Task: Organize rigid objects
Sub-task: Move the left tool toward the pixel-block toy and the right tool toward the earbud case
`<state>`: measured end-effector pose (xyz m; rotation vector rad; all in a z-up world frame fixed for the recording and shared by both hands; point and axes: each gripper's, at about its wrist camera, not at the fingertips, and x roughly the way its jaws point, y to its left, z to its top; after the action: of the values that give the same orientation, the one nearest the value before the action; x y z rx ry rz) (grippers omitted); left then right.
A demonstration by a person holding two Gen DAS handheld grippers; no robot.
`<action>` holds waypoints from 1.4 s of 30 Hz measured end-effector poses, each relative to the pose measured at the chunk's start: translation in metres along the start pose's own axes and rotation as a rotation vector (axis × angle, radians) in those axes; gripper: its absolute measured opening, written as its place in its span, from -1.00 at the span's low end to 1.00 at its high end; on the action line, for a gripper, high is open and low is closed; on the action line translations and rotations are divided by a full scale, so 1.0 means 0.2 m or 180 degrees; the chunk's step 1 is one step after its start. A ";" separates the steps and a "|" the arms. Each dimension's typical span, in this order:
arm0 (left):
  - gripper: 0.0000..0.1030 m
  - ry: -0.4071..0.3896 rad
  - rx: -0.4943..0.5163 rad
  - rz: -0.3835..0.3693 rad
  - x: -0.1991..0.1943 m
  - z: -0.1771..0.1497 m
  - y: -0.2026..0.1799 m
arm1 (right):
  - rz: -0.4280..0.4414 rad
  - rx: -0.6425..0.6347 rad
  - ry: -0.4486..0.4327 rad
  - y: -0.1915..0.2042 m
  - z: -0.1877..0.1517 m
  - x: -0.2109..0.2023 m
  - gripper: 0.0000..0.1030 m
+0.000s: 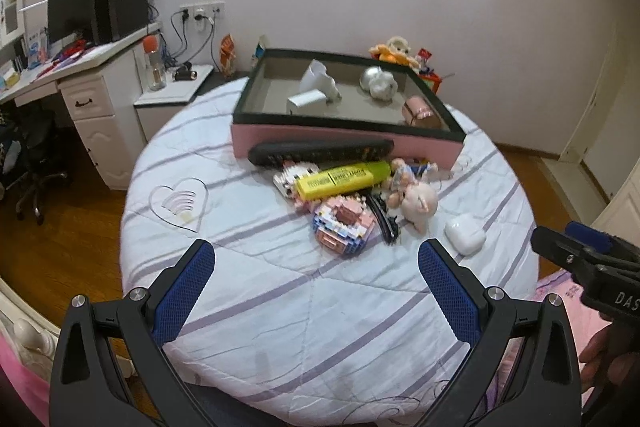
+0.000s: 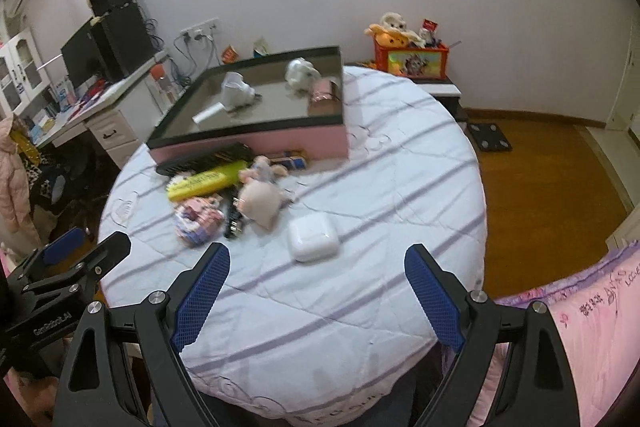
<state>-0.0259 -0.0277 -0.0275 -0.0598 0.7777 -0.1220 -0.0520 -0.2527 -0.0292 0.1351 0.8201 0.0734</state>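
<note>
Hovering low over the near edge of the round tabletop (image 1: 280, 307), the left claw (image 1: 316, 251) had its blue-padded fingers spread wide with nothing between them, and the right claw (image 2: 318, 255) beside it was spread the same way, also holding nothing. Just beyond the right claw lay a white earbud case (image 2: 313, 237) on the striped cloth, apart from the rest. Past it sat the heap waiting to be sorted: a pink brick-built toy (image 1: 344, 225), a thin black item (image 1: 386, 225) I could not identify, a pink pig figure (image 1: 418, 205), a yellow highlighter (image 1: 342, 179) lying across a second small brick toy (image 1: 286, 179), a little doll (image 1: 408, 171), and a long black remote control (image 1: 320, 151) touching the front wall of the box. Farther back stood the pink-sided box (image 1: 340, 143) with a dark rim, and inside it were a white hair dryer (image 1: 316, 85), a silver and white rounded piece (image 1: 378, 81) and a small pink case (image 1: 418, 111) in the right corner. Judged from this, the job seemed under halfway: three things lay in the box, while about eight remained outside, and neither claw had taken hold of one. The earbud case looked the easiest next pick for the right claw.
</note>
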 end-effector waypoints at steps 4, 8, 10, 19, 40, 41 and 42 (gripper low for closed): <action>0.99 0.0085 0.0090 0.0041 0.09 -0.02 -0.03 | -0.0033 0.0039 0.0100 -0.05 -0.02 0.05 0.76; 0.99 0.0165 0.0152 0.0071 0.19 -0.02 -0.04 | -0.0035 0.0011 0.0203 -0.05 -0.03 0.13 0.76; 0.99 0.0194 0.0170 0.0063 0.24 -0.02 -0.05 | -0.0029 -0.0012 0.0251 -0.05 -0.03 0.17 0.76; 0.99 0.0361 0.0079 0.0130 0.46 0.00 -0.05 | -0.0055 -0.0077 0.0403 -0.04 -0.01 0.34 0.76; 0.85 0.0434 0.0138 0.0087 0.60 0.06 -0.07 | -0.0050 -0.0249 0.0507 -0.01 0.02 0.51 0.76; 0.77 0.0429 0.0157 0.0073 0.60 0.06 -0.08 | -0.0058 -0.0271 0.0505 0.00 0.02 0.52 0.76; 0.69 0.0421 0.0179 0.0057 0.60 0.06 -0.09 | -0.0062 -0.0285 0.0498 0.00 0.02 0.52 0.76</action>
<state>0.0660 -0.0603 -0.1002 0.0086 0.9062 -0.1318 0.0219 -0.2407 -0.1022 0.0370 0.9725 0.1033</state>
